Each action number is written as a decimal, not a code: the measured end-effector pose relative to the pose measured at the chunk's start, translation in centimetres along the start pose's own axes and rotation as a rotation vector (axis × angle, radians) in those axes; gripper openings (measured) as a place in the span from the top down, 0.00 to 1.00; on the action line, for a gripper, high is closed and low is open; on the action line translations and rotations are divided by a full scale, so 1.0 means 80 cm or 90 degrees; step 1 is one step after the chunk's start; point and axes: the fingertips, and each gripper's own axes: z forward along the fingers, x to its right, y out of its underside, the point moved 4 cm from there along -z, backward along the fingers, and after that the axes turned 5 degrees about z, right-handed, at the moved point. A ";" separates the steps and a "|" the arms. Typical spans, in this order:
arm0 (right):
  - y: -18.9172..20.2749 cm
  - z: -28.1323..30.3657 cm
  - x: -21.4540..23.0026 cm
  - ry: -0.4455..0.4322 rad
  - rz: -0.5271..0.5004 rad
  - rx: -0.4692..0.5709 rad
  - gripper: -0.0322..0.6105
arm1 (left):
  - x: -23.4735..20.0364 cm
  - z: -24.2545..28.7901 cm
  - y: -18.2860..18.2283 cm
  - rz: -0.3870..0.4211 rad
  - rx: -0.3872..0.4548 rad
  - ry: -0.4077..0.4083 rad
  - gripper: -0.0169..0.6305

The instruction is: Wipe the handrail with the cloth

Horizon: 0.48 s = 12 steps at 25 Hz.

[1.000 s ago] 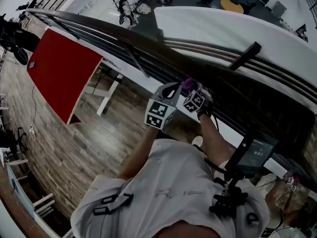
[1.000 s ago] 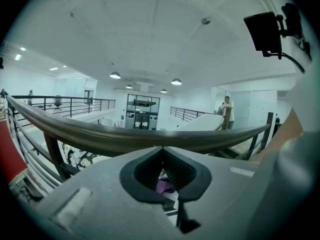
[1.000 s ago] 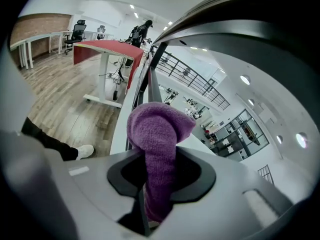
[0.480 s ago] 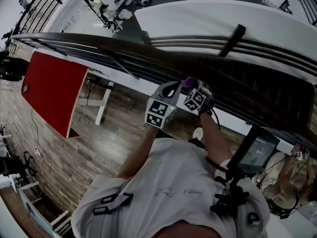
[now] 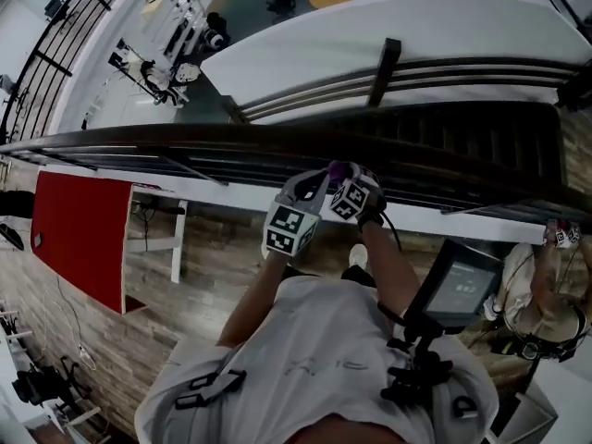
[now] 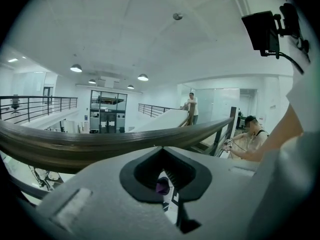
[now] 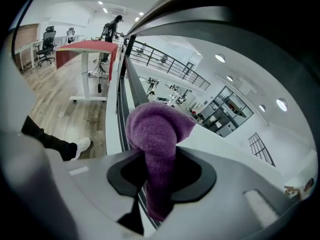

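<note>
The dark wooden handrail [image 5: 213,139] runs left to right in the head view, just beyond both grippers. My right gripper [image 5: 344,172] is shut on a purple cloth [image 5: 337,168] and holds it against the rail's near side. In the right gripper view the cloth [image 7: 157,134] bulges out past the jaws of that gripper [image 7: 159,171]; the jaws have just been opening a little, with the cloth still pinched between them. My left gripper [image 5: 313,181] sits close beside it on the left, shut on nothing. The left gripper view shows its jaws [image 6: 165,159] under the rail [image 6: 75,144].
A red desk [image 5: 79,239] stands on the wood floor at the left. A seated person [image 5: 546,294] is at the right, by a screen [image 5: 460,287] on my chest rig. Beyond the rail, a white wall [image 5: 370,26] and a lower floor drop away.
Both grippers and the cloth have slid along the handrail, away from the red desk. The rail now lies nearly level across the head view instead of slanting.
</note>
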 end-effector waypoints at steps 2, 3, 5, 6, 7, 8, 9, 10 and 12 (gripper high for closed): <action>0.019 -0.005 0.005 0.006 0.007 -0.004 0.79 | 0.016 0.012 0.003 -0.002 0.001 0.018 0.97; 0.028 -0.008 0.009 0.009 0.008 -0.006 0.79 | 0.024 0.020 0.003 -0.003 0.002 0.028 0.97; 0.049 -0.013 0.019 0.019 0.003 -0.012 0.79 | 0.039 0.036 0.003 -0.004 0.005 0.051 0.97; 0.060 -0.017 0.025 0.024 0.002 -0.016 0.79 | 0.048 0.044 0.002 -0.004 0.004 0.064 0.97; 0.071 -0.021 0.030 0.029 0.002 -0.020 0.79 | 0.057 0.052 0.001 -0.002 0.004 0.077 0.97; 0.082 -0.025 0.035 0.036 0.002 -0.023 0.79 | 0.066 0.059 0.001 -0.001 0.003 0.089 0.97; 0.092 -0.029 0.039 0.043 0.000 -0.026 0.79 | 0.075 0.067 0.001 0.001 0.002 0.101 0.97; 0.101 -0.032 0.044 0.051 -0.003 -0.027 0.79 | 0.084 0.075 0.000 0.004 0.002 0.112 0.97; 0.116 -0.037 0.054 0.060 -0.006 -0.027 0.79 | 0.102 0.090 -0.003 0.011 0.000 0.137 0.97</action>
